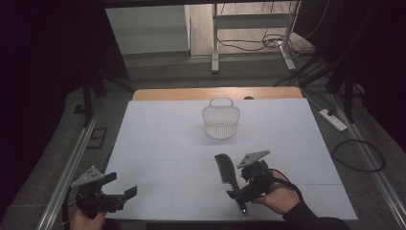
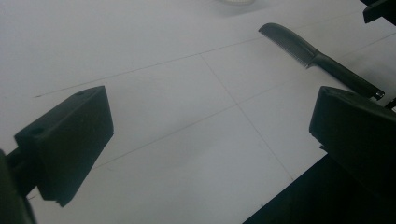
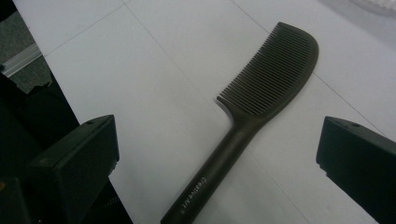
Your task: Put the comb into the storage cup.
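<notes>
A black comb [image 1: 226, 170] [image 3: 271, 79] lies flat on the white sheet, teeth end toward the far side. My right gripper [image 1: 242, 184] [image 3: 217, 163] is open, and its two jaws stand either side of the comb's handle without touching it. The left gripper [image 1: 120, 186] [image 2: 215, 140] is open and holds nothing, low over the sheet's front left corner. Its own view looks across the sheet to the comb [image 2: 308, 51]. A white mesh basket [image 1: 221, 120] with a handle stands upright behind the comb, mid-table.
The white sheet [image 1: 163, 143] covers the table, with a wooden strip [image 1: 191, 93] at its far edge. Metal rails run down both sides. On the floor to the right lie a power strip [image 1: 333, 120] and cables. The table's front edge sits just under both hands.
</notes>
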### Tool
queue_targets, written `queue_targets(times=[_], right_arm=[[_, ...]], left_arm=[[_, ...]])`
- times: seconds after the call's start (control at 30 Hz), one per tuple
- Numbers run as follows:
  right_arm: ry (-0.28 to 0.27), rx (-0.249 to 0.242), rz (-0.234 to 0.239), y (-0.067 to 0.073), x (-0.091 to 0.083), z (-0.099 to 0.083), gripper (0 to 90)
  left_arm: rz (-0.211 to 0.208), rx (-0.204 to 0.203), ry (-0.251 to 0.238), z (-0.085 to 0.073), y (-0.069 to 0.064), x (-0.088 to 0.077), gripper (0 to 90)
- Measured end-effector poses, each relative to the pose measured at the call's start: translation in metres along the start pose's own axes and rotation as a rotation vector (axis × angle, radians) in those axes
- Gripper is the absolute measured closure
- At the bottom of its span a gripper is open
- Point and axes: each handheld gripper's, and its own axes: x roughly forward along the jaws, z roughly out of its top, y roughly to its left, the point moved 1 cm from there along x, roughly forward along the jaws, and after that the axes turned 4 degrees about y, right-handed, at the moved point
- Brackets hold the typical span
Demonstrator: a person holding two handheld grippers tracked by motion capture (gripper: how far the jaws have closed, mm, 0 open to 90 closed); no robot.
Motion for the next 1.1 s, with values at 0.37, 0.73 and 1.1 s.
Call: queue_targets(times=[0.37,0.73,1.1], right_arm=[[0.031,-0.035,0.012,0.009,0.013,0.011,0.0],[0.053,-0.054,0.014,0.012,0.022,0.017,8.2],[0.054,-0.11,0.071,0.004,0.021,0.017,70.3]], left_arm=[[-0.003,-0.001,0.0,0.0,0.0,0.0,0.3],[-0.006,-0.001,-0.001,0.0,0.001,0.0,0.3],[-0.007,0.001,0.0,0.0,0.0,0.0,0.3]])
